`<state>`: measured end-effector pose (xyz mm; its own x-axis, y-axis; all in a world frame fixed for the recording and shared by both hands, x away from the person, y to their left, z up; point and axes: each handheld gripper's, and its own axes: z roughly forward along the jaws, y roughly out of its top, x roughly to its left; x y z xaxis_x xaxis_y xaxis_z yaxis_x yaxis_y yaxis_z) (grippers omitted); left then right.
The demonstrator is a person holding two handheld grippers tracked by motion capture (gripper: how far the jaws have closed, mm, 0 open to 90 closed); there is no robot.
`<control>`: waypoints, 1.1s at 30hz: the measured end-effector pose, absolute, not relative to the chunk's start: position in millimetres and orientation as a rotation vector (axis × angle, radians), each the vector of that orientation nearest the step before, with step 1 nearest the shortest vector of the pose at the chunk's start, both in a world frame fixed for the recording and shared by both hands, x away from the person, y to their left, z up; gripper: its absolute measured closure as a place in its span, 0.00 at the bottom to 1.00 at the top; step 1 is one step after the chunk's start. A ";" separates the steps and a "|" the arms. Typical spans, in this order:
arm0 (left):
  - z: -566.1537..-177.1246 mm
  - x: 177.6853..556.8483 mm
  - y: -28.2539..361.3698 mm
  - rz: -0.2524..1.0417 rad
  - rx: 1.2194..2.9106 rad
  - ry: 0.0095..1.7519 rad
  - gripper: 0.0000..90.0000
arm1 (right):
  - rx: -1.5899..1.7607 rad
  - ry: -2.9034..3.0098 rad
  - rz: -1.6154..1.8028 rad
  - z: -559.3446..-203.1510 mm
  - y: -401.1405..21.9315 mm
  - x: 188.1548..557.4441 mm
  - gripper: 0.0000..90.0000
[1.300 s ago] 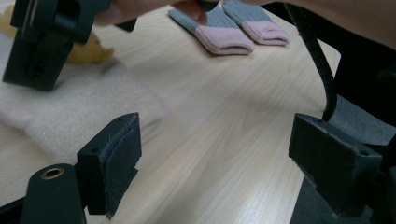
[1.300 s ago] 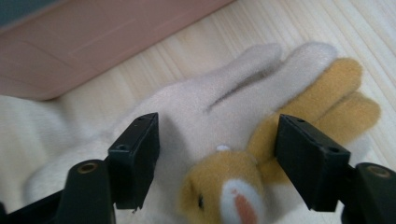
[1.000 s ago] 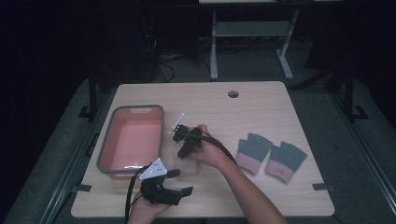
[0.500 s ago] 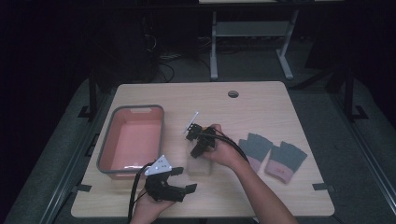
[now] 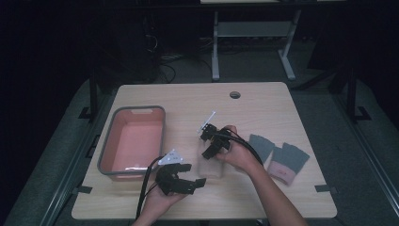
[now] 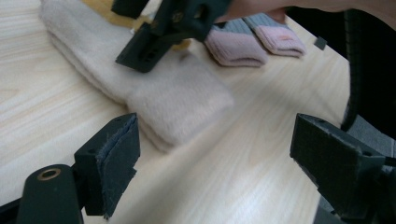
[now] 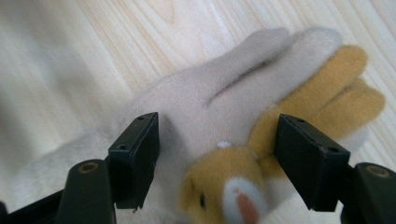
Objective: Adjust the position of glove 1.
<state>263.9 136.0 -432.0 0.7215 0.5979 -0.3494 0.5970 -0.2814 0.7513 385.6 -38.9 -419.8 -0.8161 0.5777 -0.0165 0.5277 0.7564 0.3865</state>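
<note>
Left gripper: sat low near the front edge of the table, jaws spread wide with nothing between them. In its own view the cuff end of the cream glove lay just ahead on the wood.
Right gripper: hung over the cream glove, jaws wide apart and straddling it, not pinching it as far as I could see.
Cream glove: flat on the table between the bin and the grey gloves, fuzzy, with a tan animal face and tan fingers.
Grey gloves: a pair with pink cuffs, lying just right of the person's right hand.
Bin: grey rim, pink inside, at the table's left side.
</note>
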 end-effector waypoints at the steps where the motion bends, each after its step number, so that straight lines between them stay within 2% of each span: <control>1: -432.0 266.3 134.4 -0.002 1.968 0.919 0.18 | 0.904 2.815 0.591 -417.8 -41.9 385.1 0.34; 12: -438.1 292.0 116.6 -0.002 1.992 1.012 0.18 | 1.146 2.756 0.831 -407.0 -84.6 380.4 0.32; 18: -443.4 302.4 112.6 -0.052 1.977 1.054 0.19 | 1.255 2.727 0.897 -410.1 -102.1 371.7 0.33; 25: -450.1 310.6 114.8 -0.101 1.966 1.134 0.33 | 1.373 2.689 0.987 -419.5 -112.9 363.4 0.39; 33: -456.3 316.5 114.8 -0.133 1.969 1.185 0.40 | 1.542 2.659 1.099 -433.5 -119.9 359.8 0.47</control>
<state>316.5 114.8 -456.3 0.5524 0.6916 -0.4653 0.7774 -0.2260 0.5869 359.8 -119.9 -433.5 -0.5481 0.7254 0.4164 0.8078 0.3299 0.4885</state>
